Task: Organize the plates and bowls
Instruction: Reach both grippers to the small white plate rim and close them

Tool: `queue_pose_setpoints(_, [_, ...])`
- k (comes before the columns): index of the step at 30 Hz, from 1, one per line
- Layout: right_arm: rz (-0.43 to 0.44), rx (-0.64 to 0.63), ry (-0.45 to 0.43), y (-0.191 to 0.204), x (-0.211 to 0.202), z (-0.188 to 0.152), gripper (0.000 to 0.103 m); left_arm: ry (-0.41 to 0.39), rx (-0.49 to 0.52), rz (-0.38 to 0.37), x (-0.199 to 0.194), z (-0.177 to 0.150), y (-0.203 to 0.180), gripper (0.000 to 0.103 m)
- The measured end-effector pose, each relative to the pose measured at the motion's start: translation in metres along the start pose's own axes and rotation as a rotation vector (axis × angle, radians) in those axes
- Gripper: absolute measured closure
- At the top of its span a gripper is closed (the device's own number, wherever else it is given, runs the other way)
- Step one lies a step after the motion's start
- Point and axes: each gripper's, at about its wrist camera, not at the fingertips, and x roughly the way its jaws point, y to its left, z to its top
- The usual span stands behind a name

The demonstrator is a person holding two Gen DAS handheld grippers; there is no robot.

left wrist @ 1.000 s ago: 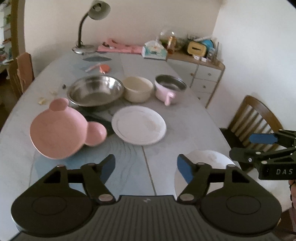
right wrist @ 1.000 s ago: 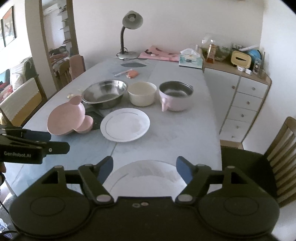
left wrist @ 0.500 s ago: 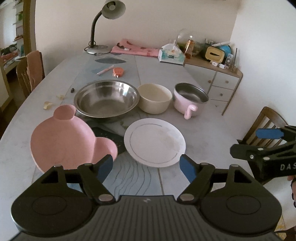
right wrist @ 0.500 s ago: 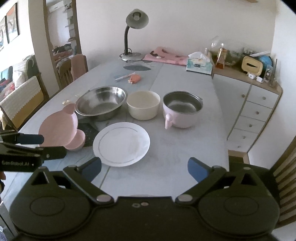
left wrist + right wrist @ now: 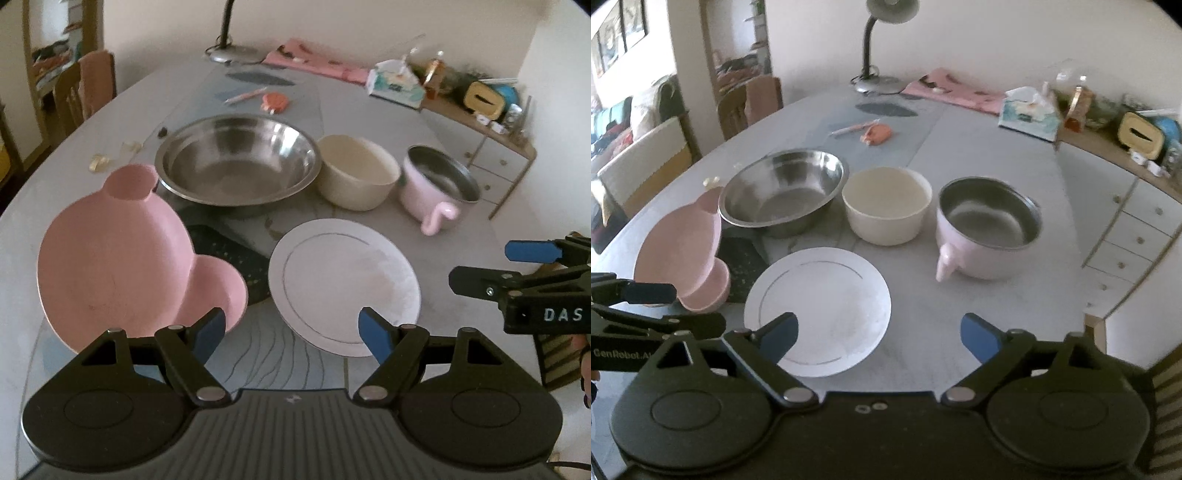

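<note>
Grippers both nearer dishes than a second ago. Left gripper (image 5: 291,328) spread, empty, over table (image 5: 369,122) between pink bear-shaped plate (image 5: 110,258) and white plate (image 5: 343,284). Right gripper (image 5: 879,336) empty, jaws closing, above white plate's near edge.

Item count on the surface (image 5: 979,295):
- Plates: two. One white plate (image 5: 827,314) at 6 o'clock, one pink bear-shaped plate (image 5: 679,254) at 9 o'clock.
- Bowls: three. One steel bowl (image 5: 783,188), one cream bowl (image 5: 886,203), one pink handled bowl (image 5: 988,225).
- Desk lamps: one (image 5: 882,44), at 12 o'clock.
- Tissue boxes: one (image 5: 1028,110).
</note>
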Motion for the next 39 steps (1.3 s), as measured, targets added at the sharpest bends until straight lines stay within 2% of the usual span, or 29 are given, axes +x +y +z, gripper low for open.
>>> queue_pose_setpoints(6, [0.037, -0.05, 0.053, -0.007, 0.042, 0.012, 0.027, 0.034, -0.038, 0.029, 0.023, 0.002, -0.002, 0.024])
queue_pose_setpoints(15, [0.095, -0.039, 0.139, -0.02, 0.09, 0.019, 0.029, 0.051, -0.043, 0.077, 0.043, 0.011, -0.012, 0.025])
queue_pose_setpoints(17, [0.104, -0.042, 0.153, -0.022, 0.095, 0.02, 0.03, 0.043, -0.047, 0.089, 0.041, 0.01, -0.015, 0.027])
queue_pose_setpoints(19, [0.126, -0.038, 0.169, -0.025, 0.099, 0.021, 0.03, 0.031, -0.068, 0.099, 0.036, 0.007, -0.017, 0.037])
queue_pose_setpoints(23, [0.154, -0.055, 0.185, -0.027, 0.104, 0.022, 0.03, 0.026, -0.114, 0.072, 0.028, -0.003, -0.025, 0.038])
queue_pose_setpoints(30, [0.191, -0.084, 0.201, -0.024, 0.113, 0.032, 0.03, 0.097, -0.184, 0.062, 0.049, -0.003, -0.019, 0.045])
queue_pose_setpoints(34, [0.205, -0.081, 0.218, -0.026, 0.122, 0.035, 0.037, 0.127, -0.222, 0.041, 0.058, -0.002, -0.014, 0.056])
queue_pose_setpoints(39, [0.242, -0.058, 0.234, -0.032, 0.128, 0.037, 0.05, 0.133, -0.274, 0.043, 0.062, 0.001, -0.007, 0.062])
